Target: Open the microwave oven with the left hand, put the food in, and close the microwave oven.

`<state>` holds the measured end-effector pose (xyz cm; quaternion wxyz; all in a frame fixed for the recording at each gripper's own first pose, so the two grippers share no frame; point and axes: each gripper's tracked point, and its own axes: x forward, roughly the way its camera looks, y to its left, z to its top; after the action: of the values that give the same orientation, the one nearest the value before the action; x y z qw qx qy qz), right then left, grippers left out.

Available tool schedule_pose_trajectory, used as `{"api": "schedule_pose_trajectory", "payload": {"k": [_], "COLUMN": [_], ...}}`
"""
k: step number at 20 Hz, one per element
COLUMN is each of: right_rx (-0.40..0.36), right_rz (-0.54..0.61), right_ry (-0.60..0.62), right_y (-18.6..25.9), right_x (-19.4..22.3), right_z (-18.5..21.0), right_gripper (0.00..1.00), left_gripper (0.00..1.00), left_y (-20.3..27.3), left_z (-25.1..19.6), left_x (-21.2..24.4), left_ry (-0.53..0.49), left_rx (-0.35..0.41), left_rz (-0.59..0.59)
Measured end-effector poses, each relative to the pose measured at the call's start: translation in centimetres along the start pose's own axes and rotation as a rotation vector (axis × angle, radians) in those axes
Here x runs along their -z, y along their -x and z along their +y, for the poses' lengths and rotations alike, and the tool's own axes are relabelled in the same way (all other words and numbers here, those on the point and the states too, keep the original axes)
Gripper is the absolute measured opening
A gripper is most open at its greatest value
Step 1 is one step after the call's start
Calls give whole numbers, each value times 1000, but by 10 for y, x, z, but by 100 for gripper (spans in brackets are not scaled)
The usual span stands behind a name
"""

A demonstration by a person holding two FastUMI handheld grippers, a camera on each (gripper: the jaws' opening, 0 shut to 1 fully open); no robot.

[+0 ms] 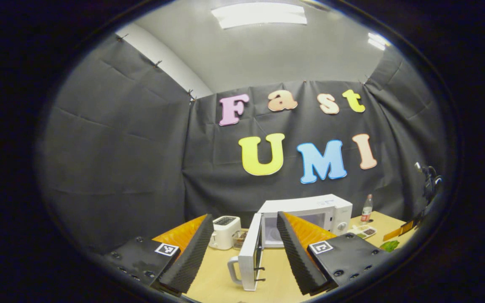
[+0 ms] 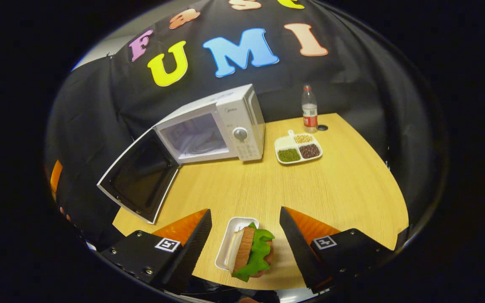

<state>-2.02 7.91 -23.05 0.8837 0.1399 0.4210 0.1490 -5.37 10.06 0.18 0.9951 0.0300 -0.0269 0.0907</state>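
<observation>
A white microwave stands at the back of the wooden table, and its door hangs wide open to the left. My left gripper is open, with the door's edge and handle showing between its fingers farther off. In the right gripper view a small white tray carries the food, a sandwich with green lettuce, near the table's front edge. My right gripper is open, and its fingers stand on either side of the tray without touching it.
A white toaster stands left of the microwave. To its right sit a divided dish of beans and a plastic bottle. The wooden table spreads bare between the microwave and the food.
</observation>
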Motion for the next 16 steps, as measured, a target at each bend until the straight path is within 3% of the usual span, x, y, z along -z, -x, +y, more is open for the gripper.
{"api": "schedule_pose_trajectory", "payload": {"k": [4,11,13,14,16], "right_rx": [-28,-122,-137,-138,-155], "right_rz": [142,342,367,378,395], "right_ry": [-75,-267,-309,-322,-331], "right_y": [-11,-23,-23,-22,-22], "right_x": [33,75,78,81,82], "right_z": [-10,-4,-5,-4,-2], "right_gripper": [99,98,83,62,49], "left_gripper": [96,99,98,99,99], "left_y": [9,26,30,32,31], "left_z": [-10,-18,-17,-17,-18], "left_x": [-19,-14,-13,-13,-12], "left_ry": [-13,-8,-13,-13,-16], "left_rx": [-12,-61,-79,-84,-89], "left_rz": [-45,-26,-21,-19,-12]}}
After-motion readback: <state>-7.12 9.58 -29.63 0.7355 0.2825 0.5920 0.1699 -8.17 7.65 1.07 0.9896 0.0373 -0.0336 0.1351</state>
